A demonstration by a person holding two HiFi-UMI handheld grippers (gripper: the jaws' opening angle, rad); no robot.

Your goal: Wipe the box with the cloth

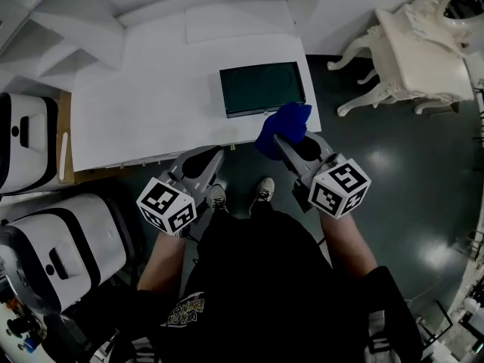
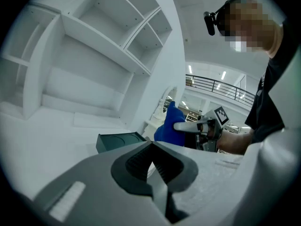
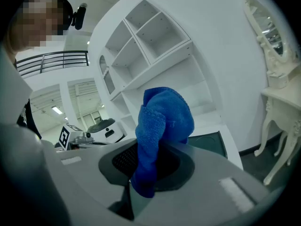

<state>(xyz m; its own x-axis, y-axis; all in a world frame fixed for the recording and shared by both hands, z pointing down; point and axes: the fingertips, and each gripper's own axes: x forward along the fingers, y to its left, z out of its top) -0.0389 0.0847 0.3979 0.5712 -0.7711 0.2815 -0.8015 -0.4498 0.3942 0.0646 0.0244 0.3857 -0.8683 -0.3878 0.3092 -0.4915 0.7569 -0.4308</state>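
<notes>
1. From the head view, the blue cloth (image 1: pixel 283 129) covers the tips of my right claw (image 1: pixel 291 145) and the near right corner of the box (image 1: pixel 261 88). I cannot tell whether the cloth touches the box.
2. In the right gripper view, my right claw (image 3: pixel 146 169) is clamped on the cloth (image 3: pixel 162 121). The cloth stands up in a bunch above the jaws and blocks much of the box (image 3: pixel 209 142) behind it.
3. My left claw (image 2: pixel 153 146) is closed, jaw against jaw, with nothing between. From the head view it (image 1: pixel 215 157) hangs off the table's (image 1: pixel 151 104) near edge, over the dark floor.
4. The left gripper view cuts the box (image 2: pixel 120 141) off behind my claw's body, so only its top and one side show.
5. The dark green box lies flat near the table's front right corner, close to both edges.
6. Left of the box the table is bare and wide.
7. Open floor lies between the table and the carved white stand (image 1: pixel 412 48) at the right. White machines (image 1: pixel 68 248) crowd my left side.
</notes>
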